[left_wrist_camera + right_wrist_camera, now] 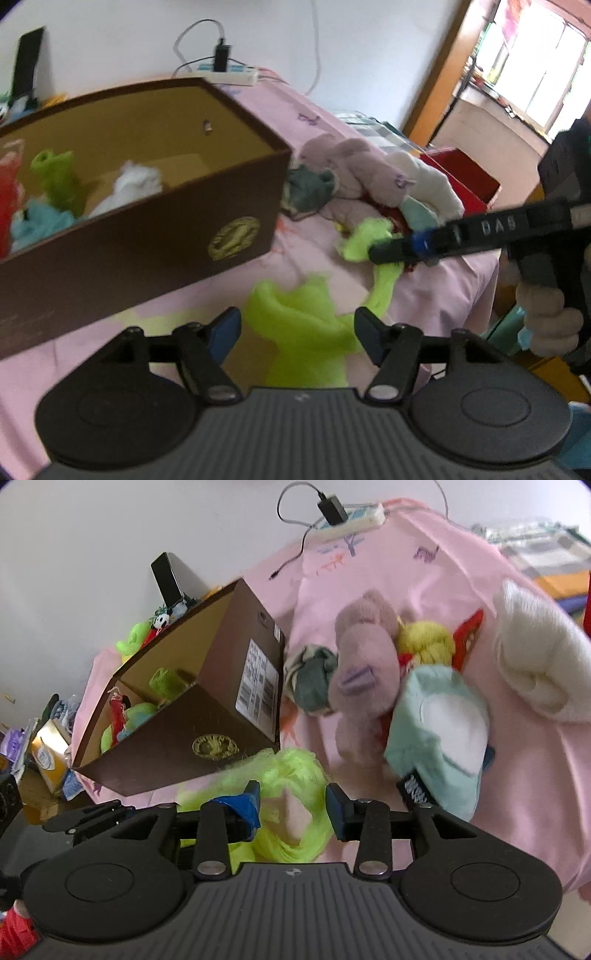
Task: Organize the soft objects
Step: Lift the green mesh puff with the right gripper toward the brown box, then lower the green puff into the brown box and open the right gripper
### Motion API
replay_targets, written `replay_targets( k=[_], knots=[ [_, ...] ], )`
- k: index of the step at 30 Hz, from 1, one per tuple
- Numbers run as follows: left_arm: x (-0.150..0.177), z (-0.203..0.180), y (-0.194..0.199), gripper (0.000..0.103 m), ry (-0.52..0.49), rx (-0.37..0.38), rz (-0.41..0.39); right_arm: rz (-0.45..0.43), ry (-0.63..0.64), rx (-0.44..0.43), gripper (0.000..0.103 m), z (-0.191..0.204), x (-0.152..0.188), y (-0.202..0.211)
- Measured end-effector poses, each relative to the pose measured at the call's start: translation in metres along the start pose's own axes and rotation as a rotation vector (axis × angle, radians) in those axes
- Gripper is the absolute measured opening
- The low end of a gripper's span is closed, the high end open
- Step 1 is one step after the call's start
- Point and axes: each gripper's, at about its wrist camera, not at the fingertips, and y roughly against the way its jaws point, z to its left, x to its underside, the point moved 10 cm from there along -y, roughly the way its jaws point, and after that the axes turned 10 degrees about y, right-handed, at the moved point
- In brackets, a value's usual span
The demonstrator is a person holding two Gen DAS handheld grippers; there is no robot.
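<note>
A neon green fuzzy cloth [306, 325] lies on the pink bedsheet in front of a brown cardboard box [147, 229]. My left gripper [297, 332] is open, its jaws on either side of the cloth's near end. My right gripper [293, 806] is open over the same cloth [291, 775], one strand between its fingers; in the left wrist view its tip [384, 253] touches the cloth's far end. The box [177, 716] holds green, white, blue and red soft items. A pile beside it has a purple plush [362, 664], grey plush [314, 679], mint cap [439, 731] and white plush [535, 664].
A white power strip [232, 75] with a charger and cables sits at the back of the bed by the wall. A red box [461, 177] lies behind the plush pile at the bed's right edge. Clutter and cartons [44, 753] stand left of the bed.
</note>
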Motion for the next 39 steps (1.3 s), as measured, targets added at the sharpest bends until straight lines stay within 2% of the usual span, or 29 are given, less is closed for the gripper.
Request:
replay_targets(
  k=[3,6,9,15,18,19,20,21,24,25,27,30,34,39],
  knots=[
    [-0.003,0.008,0.009,0.066,0.037,0.012,-0.012,0.043,-0.017,-0.050,0.024,0.005,0.006,-0.006],
    [0.006,0.010,0.010,0.066,0.018,0.017,0.019,0.062,-0.019,-0.089,0.024,0.012,0.008,-0.009],
    [0.017,0.004,-0.002,0.066,-0.004,0.036,0.078,0.065,0.002,-0.058,0.024,0.014,0.009,-0.015],
    [0.007,0.005,-0.028,0.067,-0.003,-0.014,0.065,0.080,-0.005,0.003,0.025,0.007,0.007,-0.033],
    [0.006,0.004,-0.040,0.067,-0.023,-0.046,0.072,0.105,-0.035,-0.030,0.026,0.011,0.010,-0.043],
    [0.005,0.001,-0.041,0.062,-0.033,-0.045,0.065,0.107,-0.045,-0.043,0.026,0.013,0.010,-0.045],
    [0.005,-0.003,-0.041,0.048,-0.043,-0.041,0.058,0.103,-0.048,-0.052,0.026,0.016,0.009,-0.045],
    [0.006,-0.007,-0.041,0.043,-0.053,-0.031,0.060,0.097,-0.047,-0.060,0.026,0.019,0.008,-0.044],
    [0.005,-0.011,-0.042,0.037,-0.082,-0.053,0.047,0.099,-0.048,-0.084,0.026,0.025,0.007,-0.041],
    [0.004,-0.011,-0.042,0.032,-0.074,-0.049,0.048,0.108,-0.057,-0.104,0.026,0.027,0.007,-0.040],
    [0.002,-0.013,-0.039,0.031,-0.049,-0.010,0.051,0.122,-0.092,-0.147,0.025,0.030,0.009,-0.037],
    [-0.004,-0.025,-0.028,0.029,-0.073,0.001,0.018,0.106,-0.117,-0.188,0.025,0.040,0.005,-0.028],
    [-0.017,-0.039,-0.008,0.027,-0.102,0.012,-0.046,0.043,-0.067,-0.179,0.025,0.053,-0.008,-0.005],
    [-0.049,-0.052,0.024,0.026,-0.134,0.034,-0.152,-0.057,0.008,-0.186,0.023,0.071,-0.042,0.027]
  ],
)
